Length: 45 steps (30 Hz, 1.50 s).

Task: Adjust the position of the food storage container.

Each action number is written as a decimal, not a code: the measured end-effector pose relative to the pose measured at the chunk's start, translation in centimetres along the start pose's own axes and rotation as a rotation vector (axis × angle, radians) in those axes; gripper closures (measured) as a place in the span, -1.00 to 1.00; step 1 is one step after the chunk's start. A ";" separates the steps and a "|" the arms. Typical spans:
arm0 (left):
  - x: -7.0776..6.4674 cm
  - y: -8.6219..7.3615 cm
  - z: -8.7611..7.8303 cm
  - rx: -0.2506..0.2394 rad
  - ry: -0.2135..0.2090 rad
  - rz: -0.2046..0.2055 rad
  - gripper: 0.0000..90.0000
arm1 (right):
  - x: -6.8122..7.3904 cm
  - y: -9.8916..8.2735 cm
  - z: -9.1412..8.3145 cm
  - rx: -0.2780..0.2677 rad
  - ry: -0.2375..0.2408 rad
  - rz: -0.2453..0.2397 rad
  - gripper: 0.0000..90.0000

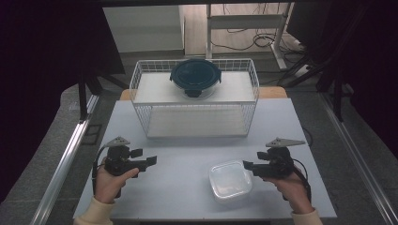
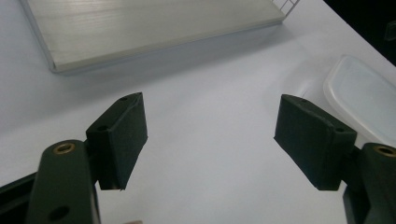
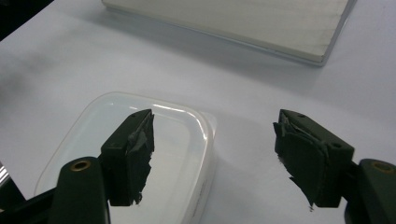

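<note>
A: How do the left tongs stand?

B: Jaws spread wide, nothing between them, held by the left hand just above the pale worktop. In the left gripper view only bare worktop lies between the two black pads.

A: And the right tongs?

B: Also gaping and empty, in the right hand. Their tips hang right at the edge of a clear lidded plastic box; in the right gripper view one jaw hangs over the box's lid, the other over bare worktop beside it. Whether a jaw touches the box, I cannot tell. The pad rubber looks torn.

A: What lies beyond the tongs?

B: A white wire basket, well ahead of both and roughly midway between them. On its upper shelf, at the far side, sits a round dark-blue lidded container.

A: And the clear box relative to the left tongs?

B: Off toward the right tongs, apart from the left ones.
</note>
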<state>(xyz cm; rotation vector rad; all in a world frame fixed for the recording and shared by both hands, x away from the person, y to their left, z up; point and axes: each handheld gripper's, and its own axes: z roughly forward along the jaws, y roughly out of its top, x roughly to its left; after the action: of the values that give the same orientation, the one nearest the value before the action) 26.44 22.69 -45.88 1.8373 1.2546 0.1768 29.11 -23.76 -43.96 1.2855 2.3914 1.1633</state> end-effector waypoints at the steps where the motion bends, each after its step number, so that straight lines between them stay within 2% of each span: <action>1: 0.1 0.0 0.1 0.001 0.003 -0.003 -0.45 | 0.0 0.0 0.0 0.003 0.000 0.002 -0.36; 4: 0.2 0.0 0.3 0.008 0.001 -0.011 -0.44 | -0.1 0.0 0.1 0.011 0.002 -0.001 -0.35; 7: 0.2 0.0 0.5 0.013 -0.001 -0.013 -0.44 | -0.5 -0.2 0.1 0.016 0.001 0.017 -0.33; 10: 0.0 -0.2 0.7 0.022 0.004 -0.004 -0.44 | -0.8 -0.5 0.0 0.028 0.025 0.033 -0.31; 14: 0.0 -0.3 0.7 0.021 0.006 -0.005 -0.45 | -0.8 -1.2 -0.5 0.048 -0.004 0.035 -0.30; 21: 0.0 -0.4 1.4 0.043 -0.002 -0.009 -0.46 | -1.1 -2.6 -1.4 0.071 -0.009 0.048 -0.22; 26: 0.0 -0.5 1.3 0.040 0.002 -0.011 -0.46 | -0.9 -3.3 -2.1 0.095 -0.009 0.030 -0.02; 37: 0.3 -0.7 1.4 0.045 0.009 -0.022 -0.45 | -0.3 -5.4 -1.8 0.229 0.015 -0.043 0.65; 41: 0.2 -0.7 1.4 0.045 0.009 -0.019 -0.45 | 0.3 -6.1 -1.3 0.271 0.051 -0.077 0.85; 45: 0.2 -0.7 1.5 0.049 0.011 -0.014 -0.45 | 1.2 -6.2 -0.8 0.305 0.082 -0.106 0.96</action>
<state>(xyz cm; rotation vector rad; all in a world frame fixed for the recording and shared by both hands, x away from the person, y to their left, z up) 26.86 22.03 -47.41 1.8713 1.2896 0.1489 24.10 -25.29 -47.63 1.1921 2.7431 0.8624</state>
